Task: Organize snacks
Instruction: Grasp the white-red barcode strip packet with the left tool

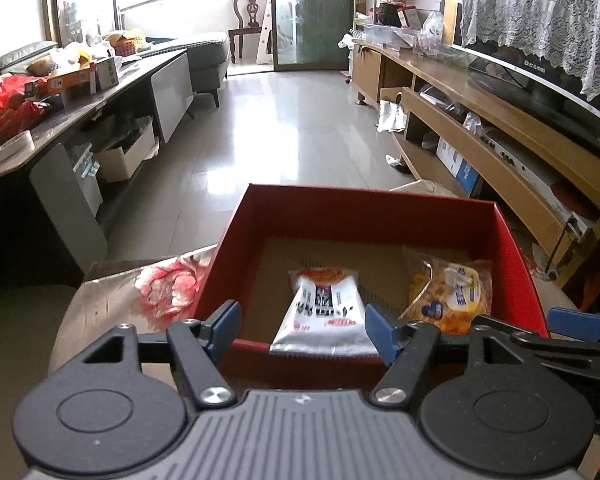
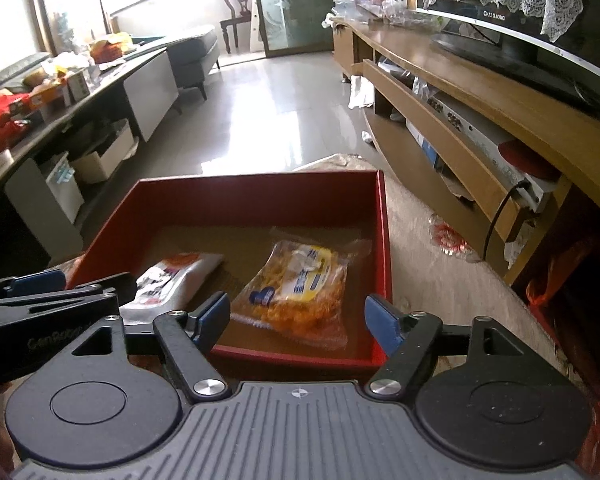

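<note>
**A:** Living room, looks like. Glossy pale tile floor [image 1: 268, 128] with window glare, long dark table [image 1: 80, 100] on the left piled with bags and boxes, wooden TV bench [image 1: 480, 120] on the right, lace cloth [image 1: 540, 12] draped over the TV [image 2: 540, 40]. Grey sofa [image 1: 204, 52] and a carved chair [image 1: 252, 16] way at the back.

**B:** And up close? Sitting on what?

**A:** Red box [image 1: 364, 208] on a cloth with a red flower print [image 1: 168, 288]. Cardboard, square, straight walls, plain brown bottom.

**B:** Snacks inside?

**A:** Two. Silver pack [image 1: 324, 312], shiny foil, flat and long, orange-red top, dark print, crimped edge lying over the near wall. Then a clear bag [image 2: 300, 292], crinkly plastic, full of lumpy orange-yellow bits, yellow and white label with a blue badge.

**B:** Where against the claws?

**A:** Left claw [image 1: 302, 330]: spread, blue pads either side of the silver pack's near end, not pressing it as far as can be told. Nothing pinched.

**B:** Right one?

**A:** Right claw [image 2: 298, 320]: also spread, hanging over the near wall with the clear bag just beyond and between the pads, no contact. Silver pack off to its left, clear bag toward the box's right side. Both claws side by side, each poking into the other's view.
</note>
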{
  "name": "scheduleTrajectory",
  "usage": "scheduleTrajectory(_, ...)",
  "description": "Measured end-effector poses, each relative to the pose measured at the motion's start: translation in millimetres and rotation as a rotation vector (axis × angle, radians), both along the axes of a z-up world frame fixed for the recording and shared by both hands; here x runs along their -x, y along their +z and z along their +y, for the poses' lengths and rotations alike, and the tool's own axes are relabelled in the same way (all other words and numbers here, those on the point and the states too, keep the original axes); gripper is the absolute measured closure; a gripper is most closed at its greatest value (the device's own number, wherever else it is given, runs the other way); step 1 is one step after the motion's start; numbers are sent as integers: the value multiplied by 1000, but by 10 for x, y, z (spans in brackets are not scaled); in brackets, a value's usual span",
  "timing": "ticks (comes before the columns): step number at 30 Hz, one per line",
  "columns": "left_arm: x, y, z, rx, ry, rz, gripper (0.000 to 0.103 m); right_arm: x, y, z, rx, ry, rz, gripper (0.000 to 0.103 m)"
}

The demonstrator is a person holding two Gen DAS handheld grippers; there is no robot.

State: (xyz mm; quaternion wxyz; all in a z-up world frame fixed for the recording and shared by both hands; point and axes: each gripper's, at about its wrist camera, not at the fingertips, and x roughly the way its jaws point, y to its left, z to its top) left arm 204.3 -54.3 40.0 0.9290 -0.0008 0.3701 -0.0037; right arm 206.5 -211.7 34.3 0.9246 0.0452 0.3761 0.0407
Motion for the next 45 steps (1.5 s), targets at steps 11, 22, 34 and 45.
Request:
scheduleTrajectory(11, 347, -100, 266, 21, -3, 57, 29, 388, -63, 178, 0, 41, 43, 20)
scheduleTrajectory(22, 546, -405, 642, 95, 35, 195, 28, 673, -196, 458, 17, 116, 110, 20)
scheduleTrajectory(34, 630, -709, 311, 91, -24, 296, 28, 805, -217, 285, -7, 59, 127, 20)
scheduleTrajectory(45, 702, -813, 23, -54, -68, 284, 44, 814, -174, 169, -28, 64, 121, 20)
